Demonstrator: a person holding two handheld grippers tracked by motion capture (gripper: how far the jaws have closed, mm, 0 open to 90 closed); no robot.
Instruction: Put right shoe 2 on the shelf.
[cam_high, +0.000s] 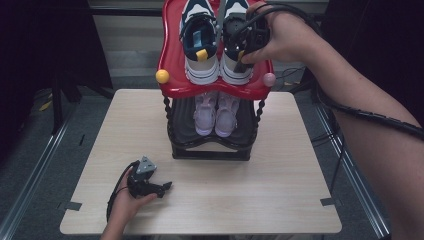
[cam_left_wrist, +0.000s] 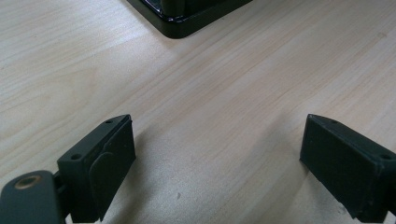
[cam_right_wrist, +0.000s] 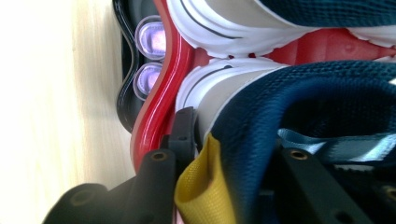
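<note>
A shoe rack (cam_high: 210, 150) stands at the far middle of the worktop (cam_high: 260, 195). On its top shelf (cam_high: 172, 60), two sneakers side by side: left sneaker (cam_high: 199, 37), right sneaker (cam_high: 234, 70). On the lower shelf, a smaller pair (cam_high: 216, 114). Left gripper (cam_high: 167, 186) rests near-left on the worktop; right gripper (cam_high: 240, 60) at the right sneaker's heel
</note>
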